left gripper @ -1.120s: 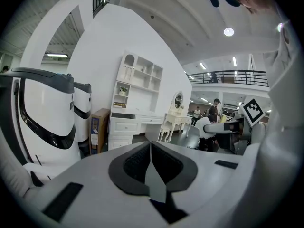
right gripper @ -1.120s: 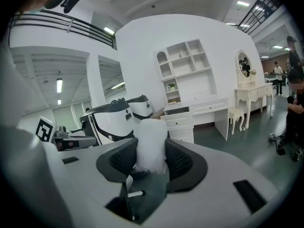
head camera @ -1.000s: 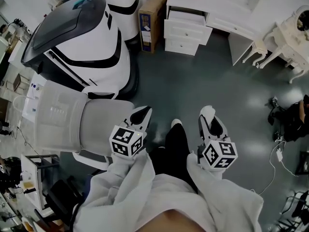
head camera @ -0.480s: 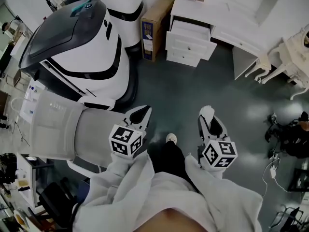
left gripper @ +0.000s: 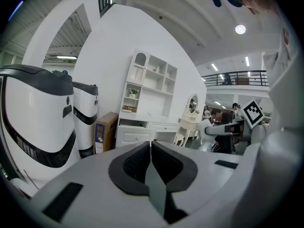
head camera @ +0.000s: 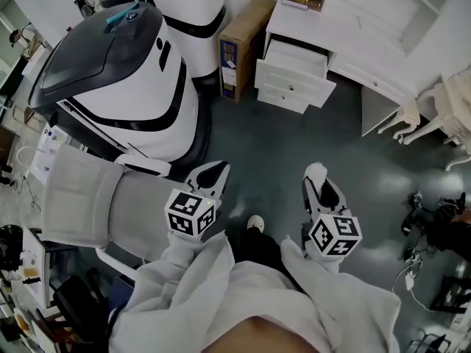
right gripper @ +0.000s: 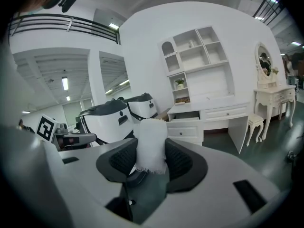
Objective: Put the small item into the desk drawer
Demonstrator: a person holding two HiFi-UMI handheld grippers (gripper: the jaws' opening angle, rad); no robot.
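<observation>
My right gripper (head camera: pixel 318 179) is shut on a small white fluffy item (right gripper: pixel 151 145), which sticks out between its dark pads and shows as a white tuft (head camera: pixel 316 170) in the head view. My left gripper (head camera: pixel 210 175) is shut with nothing in it; its pads (left gripper: pixel 142 161) meet. Both are held low in front of me above the dark floor. The white desk (head camera: pixel 368 28) stands ahead at the upper right. Its top drawer (head camera: pixel 300 57) is pulled open, also seen as the open drawer (right gripper: pixel 184 116) in the right gripper view.
Two big white-and-black machines (head camera: pixel 121 72) stand at the left. A cardboard box (head camera: pixel 237 46) leans between them and the desk. A white vanity table and stool (head camera: pixel 434 109) are at the right. Cables and dark gear (head camera: pixel 434 223) lie on the floor at the far right.
The desk, box and machines have slid downward and nearer in the head view as I walk toward them. Both grippers keep their places and grips.
</observation>
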